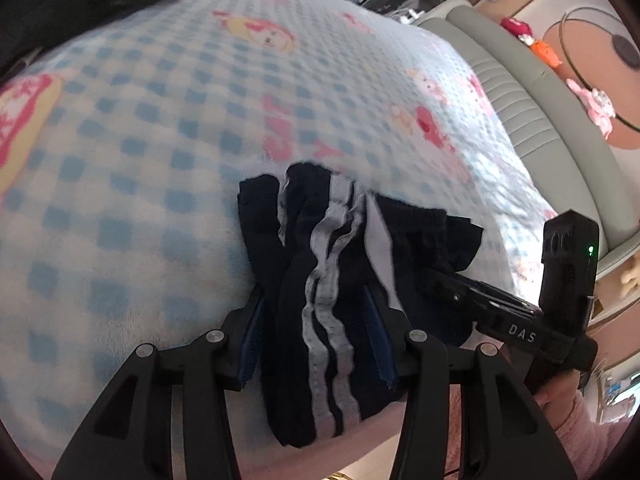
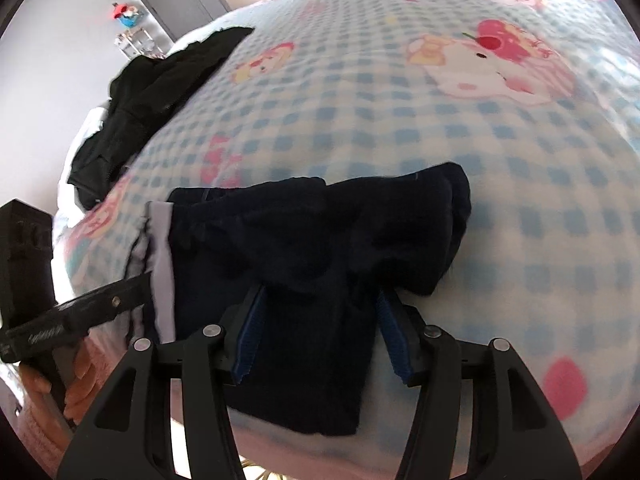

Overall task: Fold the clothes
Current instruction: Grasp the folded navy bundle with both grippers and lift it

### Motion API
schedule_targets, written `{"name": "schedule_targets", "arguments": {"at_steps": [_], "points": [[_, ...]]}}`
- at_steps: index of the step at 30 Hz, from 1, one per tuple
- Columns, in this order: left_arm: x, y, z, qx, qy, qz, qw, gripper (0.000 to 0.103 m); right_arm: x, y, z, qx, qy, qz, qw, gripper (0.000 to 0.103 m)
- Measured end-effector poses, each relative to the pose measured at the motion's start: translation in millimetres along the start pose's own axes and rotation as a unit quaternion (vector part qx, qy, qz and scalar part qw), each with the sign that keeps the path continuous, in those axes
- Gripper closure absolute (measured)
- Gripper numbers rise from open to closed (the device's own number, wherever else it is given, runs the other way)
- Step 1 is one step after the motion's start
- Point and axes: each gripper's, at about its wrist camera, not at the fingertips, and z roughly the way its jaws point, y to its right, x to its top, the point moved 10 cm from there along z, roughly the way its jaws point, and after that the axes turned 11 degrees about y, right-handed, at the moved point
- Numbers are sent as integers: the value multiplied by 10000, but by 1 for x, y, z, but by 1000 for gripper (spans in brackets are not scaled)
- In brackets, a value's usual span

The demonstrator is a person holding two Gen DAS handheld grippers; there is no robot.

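A dark navy garment [image 1: 420, 232] with grey-white side stripes lies bunched on the blue checked blanket [image 1: 160, 140] near the bed's front edge. My left gripper [image 1: 312, 292] is shut on its striped side, with cloth filling the gap between the blue pads. In the right wrist view the same garment [image 2: 300, 232] is plain navy, and my right gripper [image 2: 320, 292] is shut on that side. Each gripper shows in the other's view: the right gripper [image 1: 500, 312] reaches in from the right, the left gripper [image 2: 100, 304] from the left. The fingertips are hidden under cloth.
A black garment [image 2: 152, 92] lies crumpled at the blanket's [image 2: 400, 120] far left edge. A grey padded headboard [image 1: 520, 92] with small toys runs along the right. A hand [image 2: 76, 376] in a pink sleeve holds the left tool. A cupboard stands beyond the bed.
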Motion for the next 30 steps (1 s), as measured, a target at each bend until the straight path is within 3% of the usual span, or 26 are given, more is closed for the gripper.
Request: {"name": "schedule_targets", "arguments": {"at_steps": [3,4,5,8,10,13,17,24,30], "points": [[-1,8,-7,121,82,103,9998,81,1,-4,1,4,12,27,10000,65],[0,13,-12,62,119,118,9998,82,2,-10,-3,55,58,-25,10000,75],[0,19,-15,-9,139,142,9998,82,3,-17,-10,134,111,-147,9997,77],[0,16,-10,144,93,248,9995,79,-1,-22,-5,85,51,-341,9994,75],[-5,3,5,234,-133,-22,9996,78,-5,-21,2,-9,-36,-428,9991,69],[-3,4,3,158,-93,-129,9997,81,-7,-13,12,128,-121,-8,9998,69],[9,22,-10,90,118,11,9999,87,4,-22,-4,414,26,-61,9991,87],[35,80,-19,-282,283,379,9985,88,51,-10,-57,648,500,307,9962,88],[55,148,14,-641,73,787,9948,88,84,32,-85,222,666,296,9971,88]]}}
